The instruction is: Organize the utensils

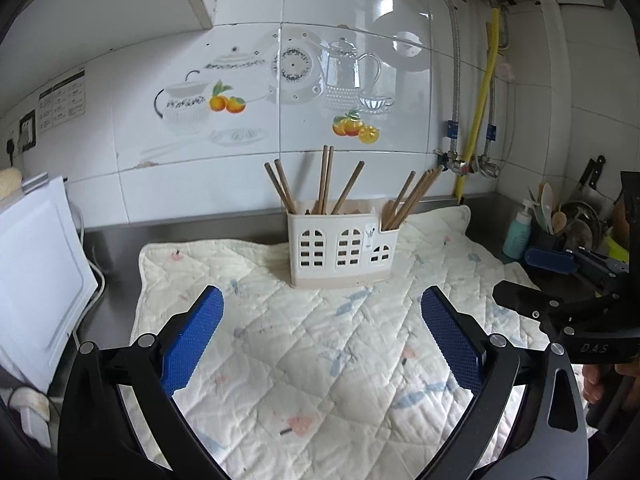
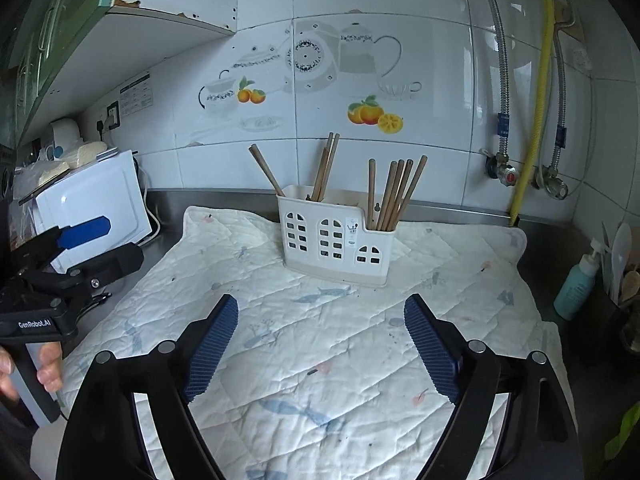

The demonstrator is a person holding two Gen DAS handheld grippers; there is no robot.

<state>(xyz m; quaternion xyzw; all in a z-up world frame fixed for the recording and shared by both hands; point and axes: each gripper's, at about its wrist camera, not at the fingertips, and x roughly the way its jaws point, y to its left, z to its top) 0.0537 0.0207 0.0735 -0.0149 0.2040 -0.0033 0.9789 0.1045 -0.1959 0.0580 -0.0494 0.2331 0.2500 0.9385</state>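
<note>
Above the quilted mat [image 1: 320, 360], both the left claw [image 1: 322, 340] and right claw [image 2: 320, 344] hung spread, empty, facing the chopstick holder [image 1: 340, 252].

Utensil holder [image 1: 343, 251] stands on quilted mat [image 1: 304, 360] near back wall, chopsticks [image 1: 326, 180] upright in its compartments. Microwave [image 1: 36, 276] left of mat; soap bottle [image 1: 518, 236] w/ utensil rack [image 1: 576, 220] right.

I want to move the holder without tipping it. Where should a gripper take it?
Probably the taller left end wall of the holder, coming from above. Its rim is open there and the chopsticks crowd the lower right compartment.
</note>
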